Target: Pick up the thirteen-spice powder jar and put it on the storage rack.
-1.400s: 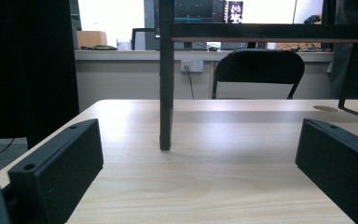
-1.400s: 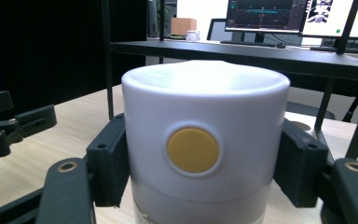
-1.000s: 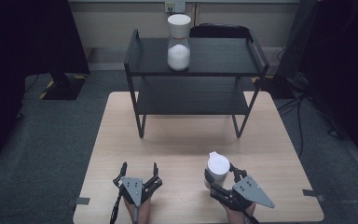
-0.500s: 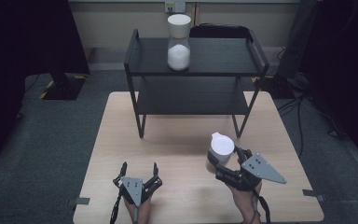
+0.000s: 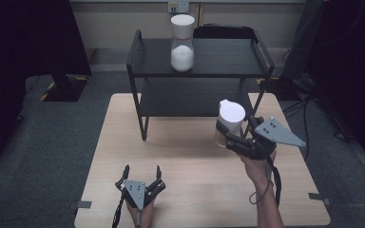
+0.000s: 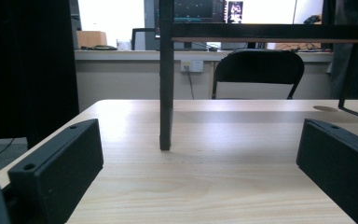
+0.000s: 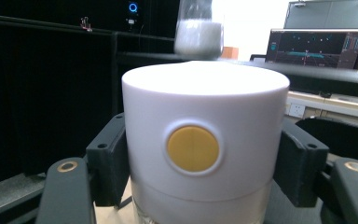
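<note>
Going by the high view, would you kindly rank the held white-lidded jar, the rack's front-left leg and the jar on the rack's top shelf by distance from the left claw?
1. Rack's front-left leg, ahead, just right.
2. Held white-lidded jar, in the right claw, off to the right.
3. Jar on the top shelf, far back.

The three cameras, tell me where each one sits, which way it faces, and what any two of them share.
High view: fixed above the person's side, looking forward and down on the table and black rack; both forearms and tools enter from the bottom.
Left gripper view: rides the left tool, low over the table, looking along its spread jaws at a rack leg.
Right gripper view: rides the right tool, facing the white-lidded jar it clamps.
Shared: high and right gripper views both show the rack's jar.
</note>
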